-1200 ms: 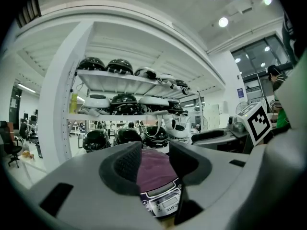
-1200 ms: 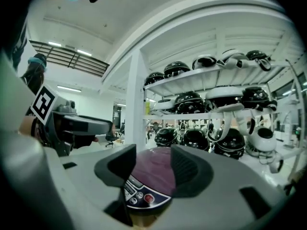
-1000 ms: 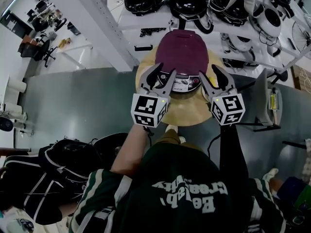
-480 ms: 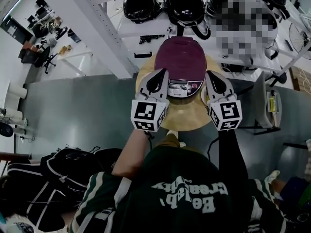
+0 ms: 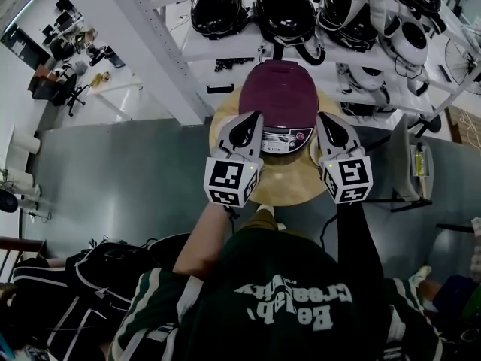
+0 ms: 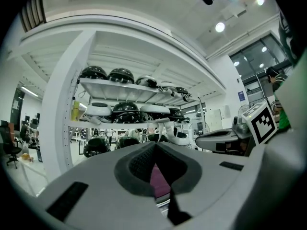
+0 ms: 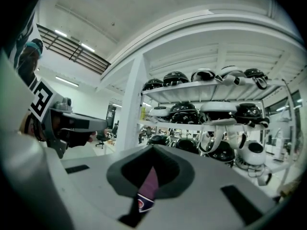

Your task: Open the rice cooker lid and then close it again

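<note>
The rice cooker (image 5: pixel 279 96), lid down, sits between the left gripper (image 5: pixel 250 119) and right gripper (image 5: pixel 325 119), seemingly just clear of both. Each gripper's jaws are together, empty.

The rice cooker (image 5: pixel 279 96) sits on the round table (image 5: pixel 293 183), toward its far edge. The left gripper (image 5: pixel 252 120) is just left of the cooker's front and the right gripper (image 5: pixel 323 120) just right of it. Behind the table, a shelf rack (image 5: pixel 233 36) holds helmets (image 5: pixel 285 6). Bags (image 5: pixel 98 277) lie on the floor (image 5: pixel 128 171) at the near left.
</note>
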Motion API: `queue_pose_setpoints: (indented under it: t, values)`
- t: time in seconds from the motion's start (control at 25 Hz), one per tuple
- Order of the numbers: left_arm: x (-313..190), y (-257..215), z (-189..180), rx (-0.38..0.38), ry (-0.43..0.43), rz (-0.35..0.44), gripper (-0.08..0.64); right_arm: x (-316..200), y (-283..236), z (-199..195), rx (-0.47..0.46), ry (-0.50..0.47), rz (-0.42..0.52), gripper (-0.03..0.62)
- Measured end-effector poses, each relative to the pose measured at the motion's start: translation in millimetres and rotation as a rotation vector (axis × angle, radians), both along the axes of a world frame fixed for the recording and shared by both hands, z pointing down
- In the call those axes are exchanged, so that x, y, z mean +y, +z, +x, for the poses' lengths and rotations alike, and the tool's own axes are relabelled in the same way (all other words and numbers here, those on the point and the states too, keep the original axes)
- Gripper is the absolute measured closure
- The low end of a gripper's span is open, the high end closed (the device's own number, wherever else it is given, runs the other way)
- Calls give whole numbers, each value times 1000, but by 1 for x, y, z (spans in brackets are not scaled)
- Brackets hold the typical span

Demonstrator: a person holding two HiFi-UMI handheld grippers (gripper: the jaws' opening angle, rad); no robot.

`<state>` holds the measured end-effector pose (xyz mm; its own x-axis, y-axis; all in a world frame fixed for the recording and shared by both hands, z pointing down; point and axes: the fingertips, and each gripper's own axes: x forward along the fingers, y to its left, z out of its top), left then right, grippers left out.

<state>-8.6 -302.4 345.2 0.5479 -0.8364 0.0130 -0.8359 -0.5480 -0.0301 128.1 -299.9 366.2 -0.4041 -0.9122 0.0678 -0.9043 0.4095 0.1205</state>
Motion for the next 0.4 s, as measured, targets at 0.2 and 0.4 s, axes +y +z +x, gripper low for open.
queue_pose_setpoints:
  t: [0.2,0.4]
  values:
    - [0,3,2,-6,7,-5,560,1,2,0,0,0,-6,589]
    - [-2,4,2,-7,12,3,560,0,4,-5,-1,-11,-10,589]
